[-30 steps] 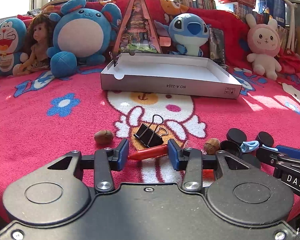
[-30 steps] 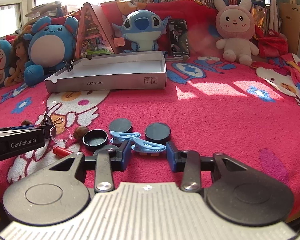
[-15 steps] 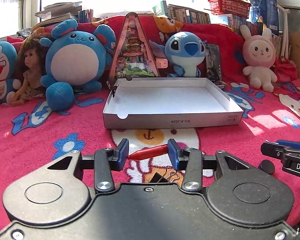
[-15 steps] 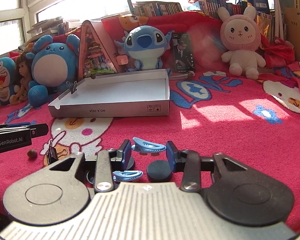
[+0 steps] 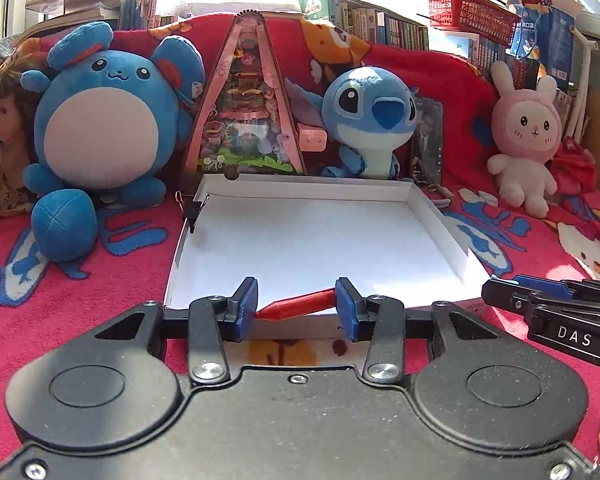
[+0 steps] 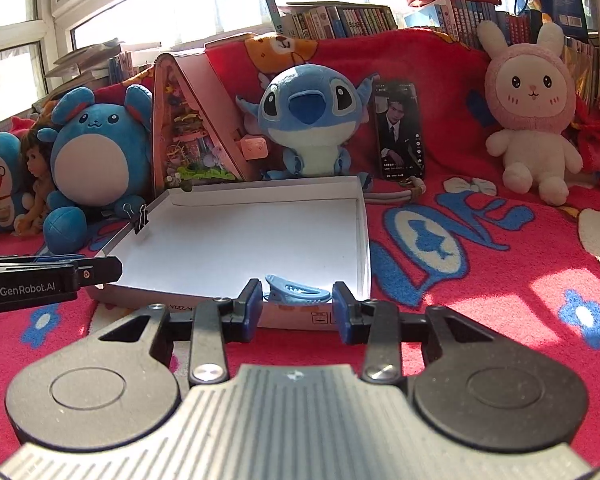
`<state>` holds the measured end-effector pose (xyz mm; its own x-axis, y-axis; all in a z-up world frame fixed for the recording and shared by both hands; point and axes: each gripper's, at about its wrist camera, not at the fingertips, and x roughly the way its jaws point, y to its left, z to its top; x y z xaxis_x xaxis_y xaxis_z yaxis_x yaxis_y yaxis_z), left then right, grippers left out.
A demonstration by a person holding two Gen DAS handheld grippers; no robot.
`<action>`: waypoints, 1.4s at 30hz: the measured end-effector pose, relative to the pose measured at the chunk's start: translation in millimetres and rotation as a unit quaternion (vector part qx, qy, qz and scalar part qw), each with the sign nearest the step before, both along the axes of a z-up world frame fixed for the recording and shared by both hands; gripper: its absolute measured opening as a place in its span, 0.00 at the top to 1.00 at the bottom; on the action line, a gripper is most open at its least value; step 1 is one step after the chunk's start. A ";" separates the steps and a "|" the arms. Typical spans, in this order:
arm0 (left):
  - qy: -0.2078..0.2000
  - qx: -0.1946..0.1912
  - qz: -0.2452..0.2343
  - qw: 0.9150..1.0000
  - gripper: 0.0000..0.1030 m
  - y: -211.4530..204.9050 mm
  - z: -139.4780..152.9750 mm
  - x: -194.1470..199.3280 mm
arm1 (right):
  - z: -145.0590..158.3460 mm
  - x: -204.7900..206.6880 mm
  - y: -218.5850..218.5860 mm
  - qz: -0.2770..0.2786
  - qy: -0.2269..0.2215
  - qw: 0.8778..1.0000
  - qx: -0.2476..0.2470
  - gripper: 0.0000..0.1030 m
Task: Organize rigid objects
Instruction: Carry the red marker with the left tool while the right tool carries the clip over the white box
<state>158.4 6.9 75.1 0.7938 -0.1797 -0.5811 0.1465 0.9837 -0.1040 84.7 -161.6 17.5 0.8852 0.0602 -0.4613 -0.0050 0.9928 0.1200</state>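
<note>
Left gripper (image 5: pixel 296 305): pinching a red stick (image 5: pixel 298 306) crosswise, over the near edge of the white box (image 5: pixel 320 236);
Right gripper (image 6: pixel 298 304): pinching a blue hair clip (image 6: pixel 298 293), at the box's near right corner;
Box: on the red blanket (image 6: pixel 480 280)

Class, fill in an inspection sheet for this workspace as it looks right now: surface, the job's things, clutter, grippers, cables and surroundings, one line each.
Surface: pink cartoon blanket.
Job's things: shallow white box, interior bare; red clip and light blue hair clip, both held at the box's near edge.
Clutter: black binder clip clamped on the box's left rim.
Grippers: left gripper shut on the red clip; right gripper shut on the light blue hair clip.
Cables: nothing seen.
Surroundings: plush toys, including a blue alien plush and pink bunny plush, a doll, bookshelves, red basket.
</note>
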 end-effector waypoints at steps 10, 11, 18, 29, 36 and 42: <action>0.049 0.006 0.004 0.999 0.61 -10.2 -14.6 61.7 | -4.0 66.7 -1.1 -0.001 0.062 0.998 0.002 0.58; 0.052 0.011 0.006 0.999 0.61 -12.0 -16.4 67.0 | -4.2 71.9 -1.6 -0.001 0.067 0.998 0.003 0.58; 0.071 0.031 0.008 0.997 0.61 -19.2 -28.9 89.2 | -12.9 101.9 -2.8 0.000 0.105 0.994 0.011 0.58; 0.085 0.044 0.012 0.995 0.61 -21.9 -44.2 96.2 | -25.4 115.4 1.6 -0.002 0.132 0.991 0.006 0.58; 0.092 0.051 0.012 0.994 0.61 -22.4 -52.1 96.9 | -28.0 118.2 1.9 -0.003 0.137 0.991 0.006 0.57; 0.093 0.054 0.012 0.994 0.61 -21.4 -56.3 96.8 | -28.9 117.6 4.2 -0.002 0.135 0.991 -0.004 0.58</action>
